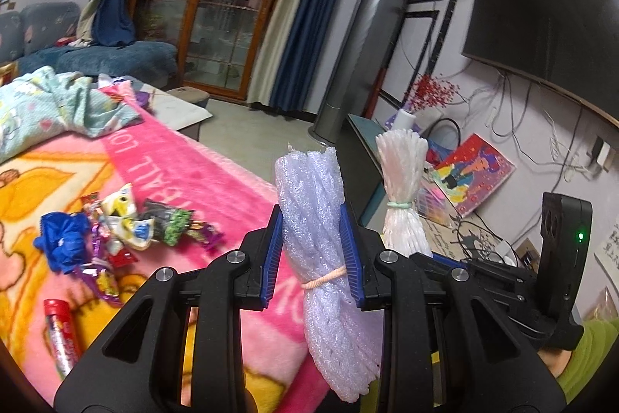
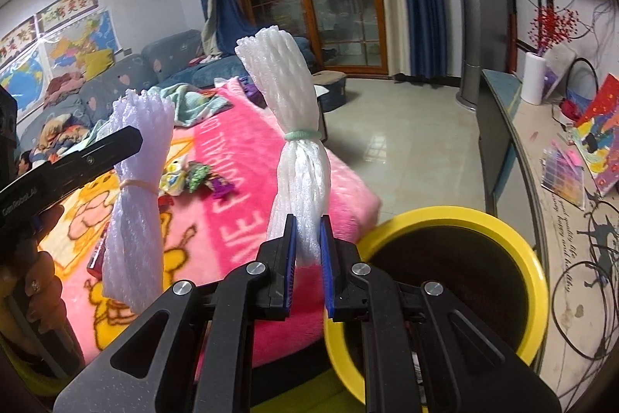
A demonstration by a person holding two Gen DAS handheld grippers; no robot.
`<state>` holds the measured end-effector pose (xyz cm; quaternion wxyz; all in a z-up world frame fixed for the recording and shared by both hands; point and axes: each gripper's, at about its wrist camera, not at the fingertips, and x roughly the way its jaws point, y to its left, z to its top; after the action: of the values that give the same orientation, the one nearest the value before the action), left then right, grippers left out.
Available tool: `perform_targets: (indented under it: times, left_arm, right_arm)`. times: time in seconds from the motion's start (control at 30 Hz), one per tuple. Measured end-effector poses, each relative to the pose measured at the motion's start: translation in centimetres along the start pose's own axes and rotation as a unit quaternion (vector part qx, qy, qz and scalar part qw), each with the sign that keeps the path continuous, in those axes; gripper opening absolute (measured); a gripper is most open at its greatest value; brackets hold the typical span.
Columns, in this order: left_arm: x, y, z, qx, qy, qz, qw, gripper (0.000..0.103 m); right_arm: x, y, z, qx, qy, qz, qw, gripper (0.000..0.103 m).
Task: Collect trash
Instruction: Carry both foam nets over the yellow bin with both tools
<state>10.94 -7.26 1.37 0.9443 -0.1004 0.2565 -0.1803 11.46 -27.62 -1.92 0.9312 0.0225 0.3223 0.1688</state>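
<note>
My left gripper (image 1: 312, 250) is shut on a pale lilac foam-net bundle (image 1: 317, 204) tied with a peach band, held upright above the pink blanket. My right gripper (image 2: 308, 250) is shut on the lower end of a white foam-net bundle (image 2: 286, 95) tied with a green band. The white bundle also shows in the left wrist view (image 1: 402, 180), just right of the lilac one. The lilac bundle shows at left in the right wrist view (image 2: 135, 188). A yellow-rimmed bin (image 2: 537, 258) stands just right of and below my right gripper.
Loose wrappers (image 1: 116, 227), a crumpled blue bag (image 1: 58, 239) and a red tube (image 1: 62, 335) lie on the pink blanket (image 1: 193, 165). A TV cabinet (image 2: 499, 111) with paintings and cables runs along the right wall. A tall grey tower unit (image 1: 363, 37) stands on the tiled floor.
</note>
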Motion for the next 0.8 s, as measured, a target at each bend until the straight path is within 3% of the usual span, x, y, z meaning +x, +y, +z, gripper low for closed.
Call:
perform_targets:
  times: [0.8]
  left_arm:
    - [7.2, -8.8, -2.0, 0.082, 0.035, -0.061, 0.9941, 0.022]
  right_arm:
    - [-2.6, -10.1, -2.9, 0.102, 0.019, -0.096, 0.990, 0.012]
